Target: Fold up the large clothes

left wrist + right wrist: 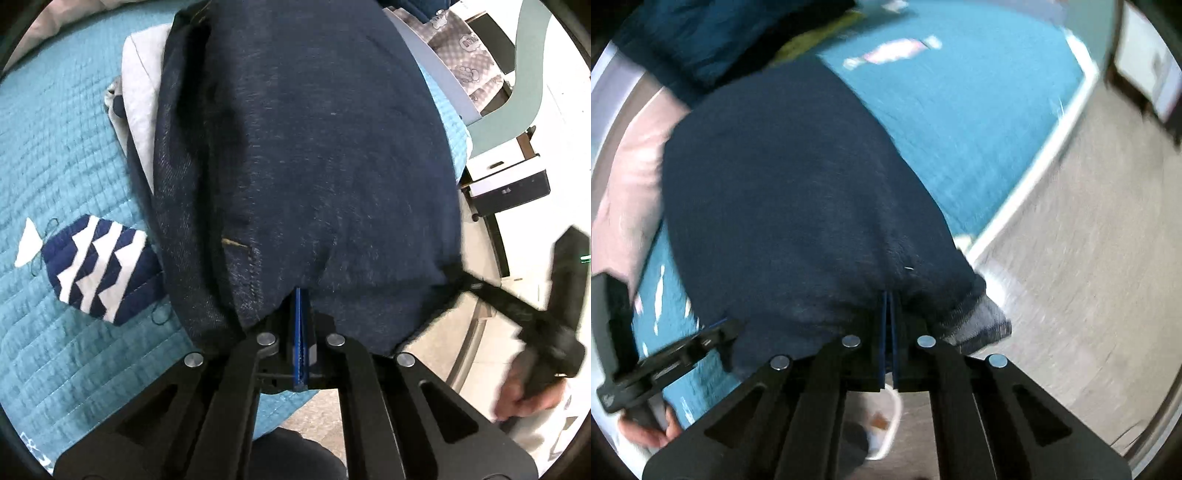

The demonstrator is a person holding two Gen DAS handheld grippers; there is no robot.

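Observation:
A large pair of dark blue jeans [303,147] hangs from both grippers over a teal quilted bed [55,147]. My left gripper [300,295] is shut on the near edge of the jeans, its fingertips hidden in the cloth. My right gripper [890,295] is shut on the other near edge of the jeans [798,192], and it shows in the left wrist view [491,291] at the right. The left gripper shows in the right wrist view [716,332] at the lower left. The jeans drape forward onto the bed.
A folded grey garment [140,110] lies under the jeans at the left. A navy and white striped patch [99,266] is on the quilt. Cardboard boxes [506,177] stand at the right. The bed edge [1027,203] meets a beige floor [1089,295].

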